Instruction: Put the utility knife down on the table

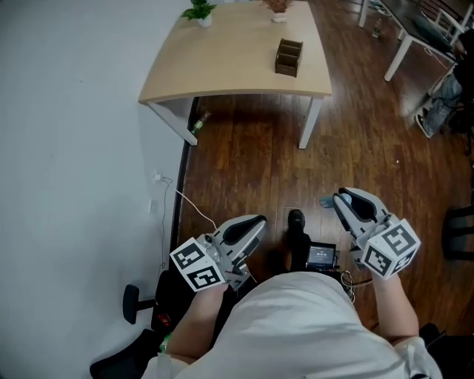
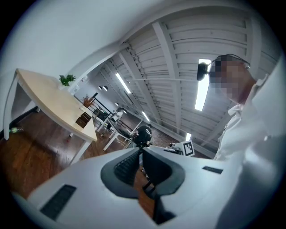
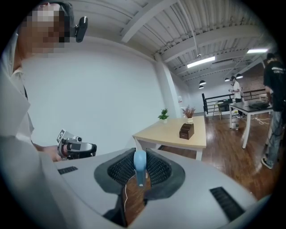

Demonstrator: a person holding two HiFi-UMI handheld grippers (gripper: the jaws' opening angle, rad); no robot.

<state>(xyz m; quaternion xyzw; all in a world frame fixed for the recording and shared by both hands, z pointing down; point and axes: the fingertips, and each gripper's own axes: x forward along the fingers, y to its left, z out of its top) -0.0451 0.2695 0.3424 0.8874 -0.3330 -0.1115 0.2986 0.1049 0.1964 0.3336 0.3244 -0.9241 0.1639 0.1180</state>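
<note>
Presently the utility knife [image 3: 140,166] is not on the table [image 1: 222,74]: it is clamped between the ribbed pads of the right gripper [image 3: 139,154], its pale blue body standing upright in the jaws with its top clear above the pads. In the head view a small blue part of it shows just beside that gripper's tips, over the dark wooden floor [image 1: 244,155] and well short of the table's near edge. The left gripper [image 2: 142,151] carries nothing; its jaws are together at the tips, and only a strip of floor shows through the gap lower down between the pads. Both grippers are held in front of the person's body, well apart from each other, the left one close to the white wall [image 1: 74,148]. The table has a light wooden top on white legs and stands with its left side against that wall. A brown box [image 1: 289,57] rests on it near the right edge, well back from the near edge. A small green plant [image 1: 198,11] in a white pot stands at the far left corner. A second pot [image 3: 189,112], holding reddish dried stems, stands beside the box at the far edge. A person in dark clothing [image 3: 273,103] stands at another table farther off in the room.
</note>
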